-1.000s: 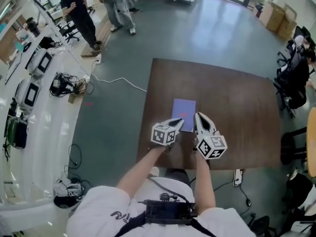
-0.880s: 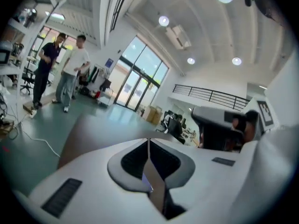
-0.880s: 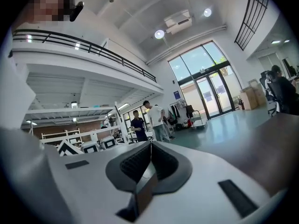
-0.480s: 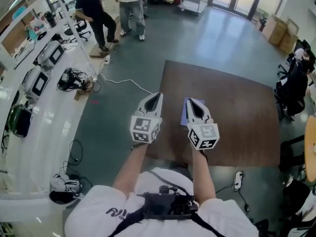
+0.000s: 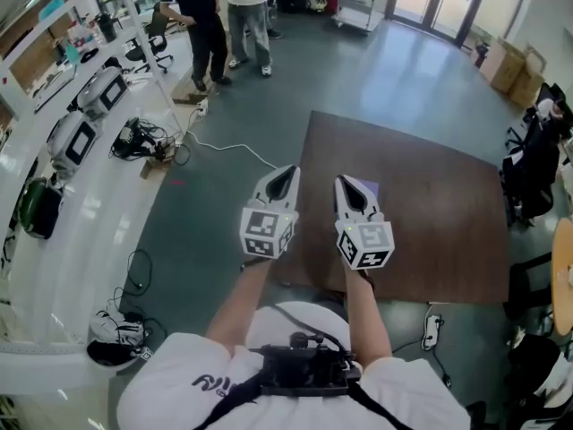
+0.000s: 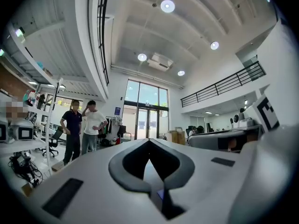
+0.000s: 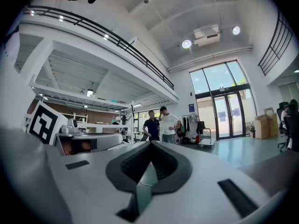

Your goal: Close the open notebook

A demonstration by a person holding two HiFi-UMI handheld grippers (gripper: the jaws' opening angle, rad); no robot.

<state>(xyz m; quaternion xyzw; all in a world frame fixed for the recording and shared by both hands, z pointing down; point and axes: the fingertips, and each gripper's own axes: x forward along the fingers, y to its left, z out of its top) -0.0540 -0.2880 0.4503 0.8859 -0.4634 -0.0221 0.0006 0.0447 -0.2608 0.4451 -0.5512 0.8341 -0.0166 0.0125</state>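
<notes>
Brown surface (image 5: 430, 213), wood-toned, standing on a grey floor (image 5: 215, 231). Notebook (image 5: 369, 187): purple, lying on the surface. Only a corner shows past the right claw (image 5: 343, 182), and the rest is hidden behind it. Right claw: jaws together, nothing between them, held level above the surface. Left claw (image 5: 286, 171): jaws together, empty, level, just beside the right one, over the surface's left edge. Two people, one in a dark shirt (image 5: 195, 12) and one in a white shirt (image 5: 246, 3), stand at the far end of the floor.

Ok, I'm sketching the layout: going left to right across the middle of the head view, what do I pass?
From the left: white counter → left gripper → right gripper → black chairs.
</notes>
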